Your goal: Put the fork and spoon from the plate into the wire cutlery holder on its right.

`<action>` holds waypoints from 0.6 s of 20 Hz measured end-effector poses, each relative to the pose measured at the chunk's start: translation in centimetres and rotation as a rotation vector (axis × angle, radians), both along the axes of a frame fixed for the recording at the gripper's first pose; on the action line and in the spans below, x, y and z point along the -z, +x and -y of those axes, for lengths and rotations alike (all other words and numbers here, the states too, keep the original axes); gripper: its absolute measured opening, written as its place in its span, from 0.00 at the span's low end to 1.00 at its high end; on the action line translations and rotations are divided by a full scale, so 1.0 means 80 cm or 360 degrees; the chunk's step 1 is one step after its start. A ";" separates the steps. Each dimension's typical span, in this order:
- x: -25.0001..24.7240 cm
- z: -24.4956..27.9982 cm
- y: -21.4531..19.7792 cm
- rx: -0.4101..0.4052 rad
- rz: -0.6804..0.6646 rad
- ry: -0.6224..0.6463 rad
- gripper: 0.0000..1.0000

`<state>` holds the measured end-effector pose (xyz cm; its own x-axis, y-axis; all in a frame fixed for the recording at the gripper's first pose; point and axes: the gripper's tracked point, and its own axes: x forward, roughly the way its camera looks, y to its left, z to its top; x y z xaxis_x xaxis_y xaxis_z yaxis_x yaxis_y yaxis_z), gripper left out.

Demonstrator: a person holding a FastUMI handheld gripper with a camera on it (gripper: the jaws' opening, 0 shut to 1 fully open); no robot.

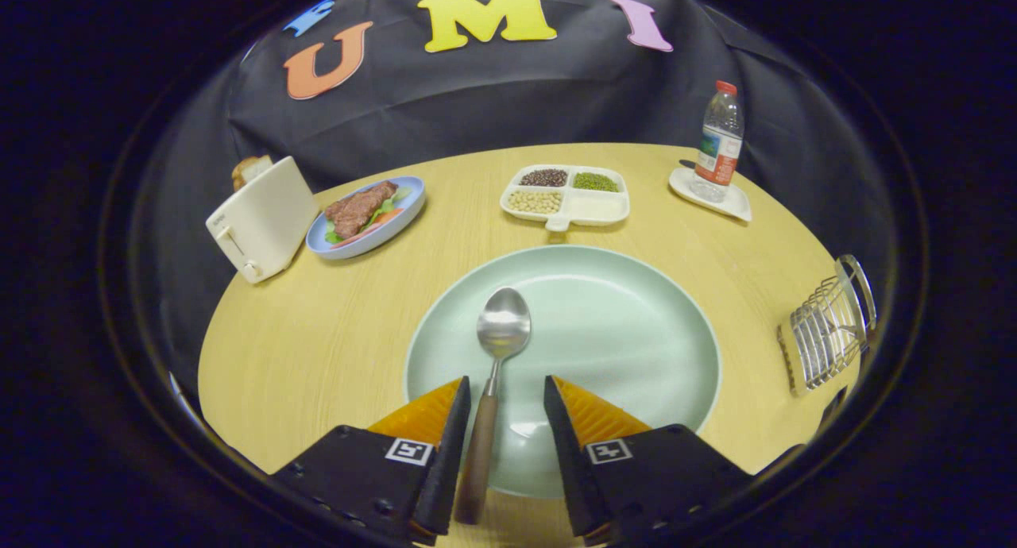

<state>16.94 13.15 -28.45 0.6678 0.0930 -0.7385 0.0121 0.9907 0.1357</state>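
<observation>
— Pale wood-grain covers the round table (318, 341), with black cloth hanging behind it. What sits in the middle?

— One broad, shallow plate (620, 333), round, smooth and glazed a pale green. On it lies the spoon (496, 373): a polished metal bowl, a thin metal neck, then a brown handle that looks like wood.

— Which way does it point?

— Its long axis runs nearly straight away from the gripper (504, 405), leaning slightly; the bowl is at the far end near the plate's middle, and the handle reaches back over the near rim.

— And the jaws?

— Spread apart, pinching nothing. The handle lies between them, close against the left finger, with a clear gap to the right one.

— The holder?

— The wire cutlery holder (826, 329) stands to the plate's right near the table edge, a cage of shiny metal bars.

— Anything else?

— Beyond the plate: a boxy cream toaster (258, 222) with bread in it, a blue plate (401, 214) of meat and greens, a white divided tray (608, 208) of beans and grains, and a clear plastic bottle (719, 143) with a red cap on a white dish (735, 202).
</observation>
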 end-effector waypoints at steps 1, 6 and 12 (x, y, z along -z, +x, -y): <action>0.002 -0.002 -0.001 -0.0009 -0.0009 0.0009 0.44; 0.011 -0.004 0.001 -0.0031 -0.0022 0.0017 0.07; -0.007 0.007 -0.010 -0.0024 0.0042 0.0034 0.00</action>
